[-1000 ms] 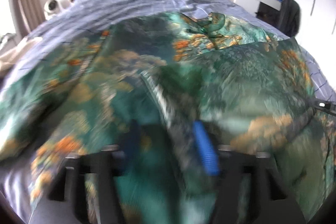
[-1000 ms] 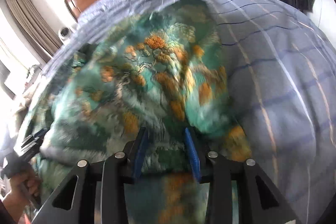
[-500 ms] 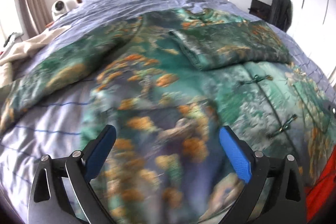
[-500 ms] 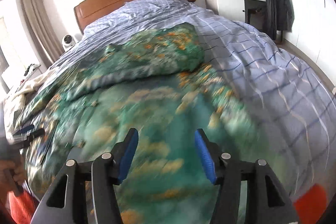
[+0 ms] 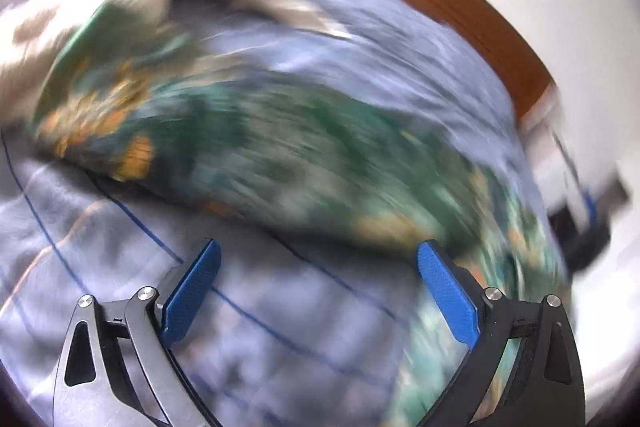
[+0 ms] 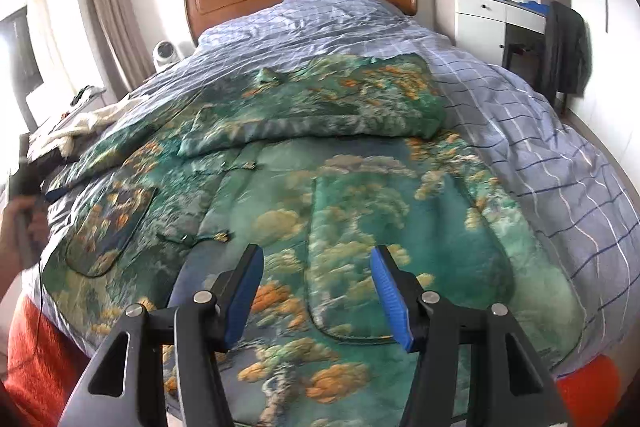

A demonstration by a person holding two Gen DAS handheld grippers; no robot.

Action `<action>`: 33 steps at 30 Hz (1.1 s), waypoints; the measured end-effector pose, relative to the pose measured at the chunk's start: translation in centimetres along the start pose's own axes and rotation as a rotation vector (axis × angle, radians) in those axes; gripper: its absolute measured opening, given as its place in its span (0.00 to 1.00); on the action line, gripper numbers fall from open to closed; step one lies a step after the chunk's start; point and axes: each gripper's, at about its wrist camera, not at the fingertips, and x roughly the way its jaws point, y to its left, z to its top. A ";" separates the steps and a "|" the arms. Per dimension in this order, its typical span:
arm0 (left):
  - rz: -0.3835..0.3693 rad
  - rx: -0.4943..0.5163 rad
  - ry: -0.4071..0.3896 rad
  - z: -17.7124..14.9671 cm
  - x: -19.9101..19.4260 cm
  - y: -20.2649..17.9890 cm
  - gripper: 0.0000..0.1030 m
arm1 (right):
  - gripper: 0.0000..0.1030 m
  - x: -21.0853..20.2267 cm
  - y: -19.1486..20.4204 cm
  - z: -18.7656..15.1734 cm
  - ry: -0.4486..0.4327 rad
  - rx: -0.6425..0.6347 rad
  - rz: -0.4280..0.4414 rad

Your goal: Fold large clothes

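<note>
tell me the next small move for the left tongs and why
Probably bring the left tongs onto the unfolded left sleeve and pinch it. Both tongs are open and empty; the right sleeve already lies folded across the jacket, while the left one is spread out flat toward the bed's edge.

Green floral padded jacket [image 6: 320, 187] spread flat, one sleeve folded across.

Left wrist view is smeared with heavy motion blur, so the green floral padded garment [image 5: 304, 163] is mush. Right wrist view is sharp and bright with soft daylight from the window at left [image 6: 24, 39]. Fisheye bends the edges, corners go dark.
</note>
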 end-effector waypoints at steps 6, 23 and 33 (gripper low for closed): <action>-0.003 -0.264 -0.075 3.7 2.1 4.7 0.53 | 0.55 0.6 1.8 -0.8 0.040 -0.026 0.038; -0.033 1.169 -0.354 -9.0 -3.2 -32.1 0.15 | 0.55 -0.2 1.2 -1.4 -0.022 0.029 0.078; -0.118 1.185 0.064 -22.7 2.2 -28.3 0.72 | 0.55 -1.7 -0.6 -2.8 -0.020 0.068 0.054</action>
